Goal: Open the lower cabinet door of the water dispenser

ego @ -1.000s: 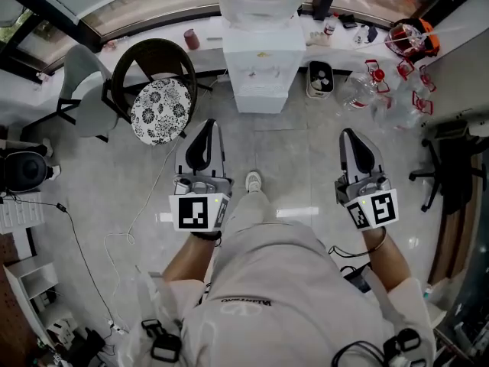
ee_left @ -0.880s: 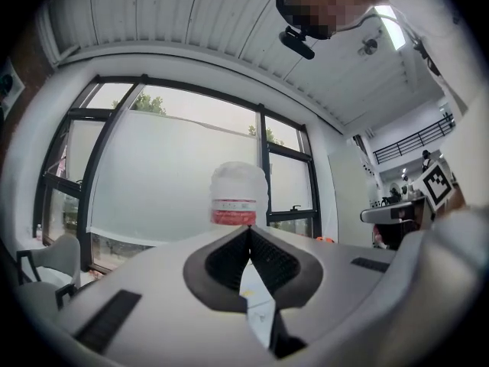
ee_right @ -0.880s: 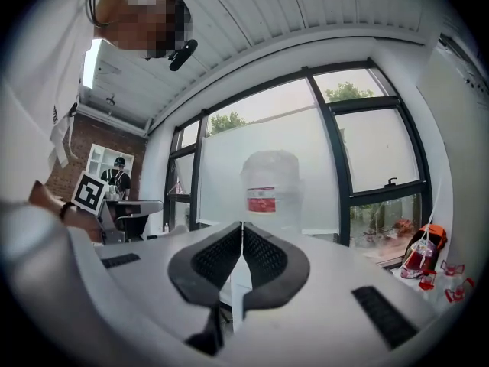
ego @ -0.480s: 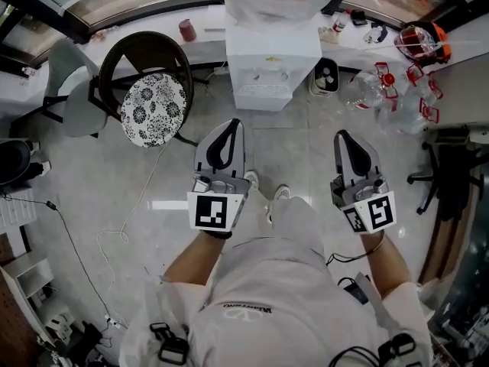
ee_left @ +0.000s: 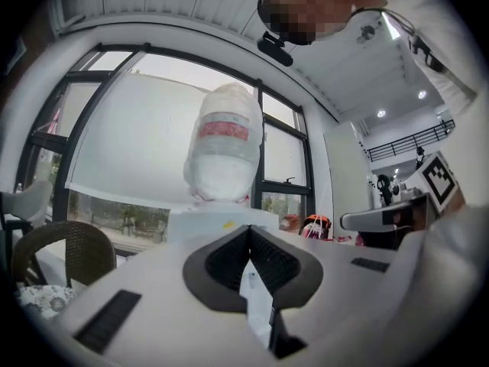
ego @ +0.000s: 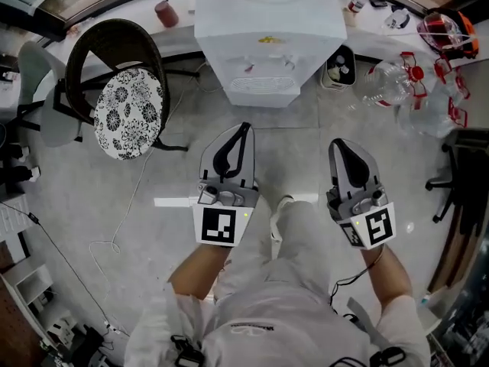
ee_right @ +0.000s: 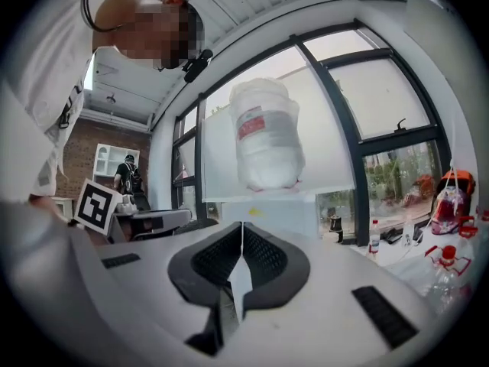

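Tools: two. The left tool (ego: pixel 244 127) and the right tool (ego: pixel 337 143) each have their jaws pressed together with nothing between them. They sit side by side over the grey floor (ego: pixel 92 205), both pointing at the dispenser.
Water dispenser: one (ego: pixel 263 29), white, standing against the desk (ego: pixel 187 10) under the window, ahead of both tools and apart from them. Its lower door cannot be made out in any view.
Big bottle: one (ee_left: pixel 225 147), upended on the dispenser and wrapped in whitish film with a red band. Its contents cannot be told.
Bin: one (ego: pixel 331 75), small, just right of the dispenser. It holds dark and white bits too small to name.
Clear jugs: two can be counted (ego: pixel 390 84), red-capped, on the floor to the right, with nothing seen inside.
Chair: one (ego: pixel 114 52), wicker, left of the dispenser, with one flower-patterned cushion (ego: pixel 128 113) on its seat.
Cup: one (ego: pixel 163 12), red, on the desk.
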`<state>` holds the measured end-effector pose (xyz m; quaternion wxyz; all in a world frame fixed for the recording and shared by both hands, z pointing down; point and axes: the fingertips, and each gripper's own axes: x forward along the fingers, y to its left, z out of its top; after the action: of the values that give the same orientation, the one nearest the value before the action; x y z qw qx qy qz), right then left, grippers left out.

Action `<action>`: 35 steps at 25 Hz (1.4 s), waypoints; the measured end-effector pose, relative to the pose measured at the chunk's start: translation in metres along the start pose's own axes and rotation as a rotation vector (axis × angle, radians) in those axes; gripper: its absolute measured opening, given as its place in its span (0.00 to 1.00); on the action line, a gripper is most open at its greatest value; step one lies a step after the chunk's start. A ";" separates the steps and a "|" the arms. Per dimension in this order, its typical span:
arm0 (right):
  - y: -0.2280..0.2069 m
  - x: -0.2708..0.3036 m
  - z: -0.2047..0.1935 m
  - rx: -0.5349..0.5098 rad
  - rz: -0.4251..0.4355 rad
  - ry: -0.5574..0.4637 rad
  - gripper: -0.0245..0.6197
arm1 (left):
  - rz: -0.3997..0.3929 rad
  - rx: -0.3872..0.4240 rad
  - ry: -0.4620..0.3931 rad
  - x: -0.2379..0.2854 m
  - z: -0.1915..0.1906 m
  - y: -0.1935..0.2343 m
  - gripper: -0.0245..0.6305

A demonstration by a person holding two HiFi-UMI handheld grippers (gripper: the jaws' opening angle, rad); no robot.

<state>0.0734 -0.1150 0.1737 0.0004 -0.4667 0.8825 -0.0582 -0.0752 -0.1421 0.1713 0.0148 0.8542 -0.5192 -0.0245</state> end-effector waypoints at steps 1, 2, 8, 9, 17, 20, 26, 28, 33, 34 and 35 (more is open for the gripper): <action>-0.008 0.003 -0.025 0.004 0.003 0.005 0.06 | -0.005 0.004 -0.001 0.007 -0.024 -0.002 0.05; -0.018 0.007 -0.051 0.007 0.006 0.008 0.06 | -0.011 0.005 -0.003 0.015 -0.048 -0.005 0.05; -0.060 0.033 -0.188 0.021 0.075 -0.022 0.06 | -0.052 0.048 -0.013 0.052 -0.185 -0.015 0.05; -0.066 0.036 -0.206 0.019 0.083 -0.030 0.06 | -0.056 0.051 -0.013 0.056 -0.205 -0.015 0.05; -0.104 0.059 -0.335 0.003 0.114 -0.039 0.06 | -0.093 0.070 -0.041 0.080 -0.321 -0.019 0.05; -0.109 0.073 -0.365 -0.006 0.124 -0.047 0.06 | -0.110 0.094 -0.036 0.091 -0.357 -0.021 0.05; -0.120 0.092 -0.402 -0.028 0.100 -0.066 0.06 | -0.110 0.090 -0.020 0.112 -0.409 -0.023 0.05; -0.127 0.095 -0.413 -0.029 0.090 -0.066 0.06 | -0.108 0.089 -0.020 0.117 -0.420 -0.024 0.05; -0.140 0.101 -0.436 -0.035 0.076 -0.062 0.06 | -0.113 0.110 -0.022 0.133 -0.442 -0.032 0.05; -0.141 0.104 -0.439 -0.038 0.071 -0.064 0.06 | -0.112 0.108 -0.021 0.137 -0.446 -0.033 0.05; -0.143 0.106 -0.441 -0.037 0.064 -0.068 0.06 | -0.111 0.103 -0.019 0.140 -0.450 -0.034 0.05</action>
<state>0.1072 -0.2365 0.6325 0.0233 -0.4397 0.8975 -0.0259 0.0451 -0.2508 0.6154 -0.0355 0.8810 -0.4718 -0.0068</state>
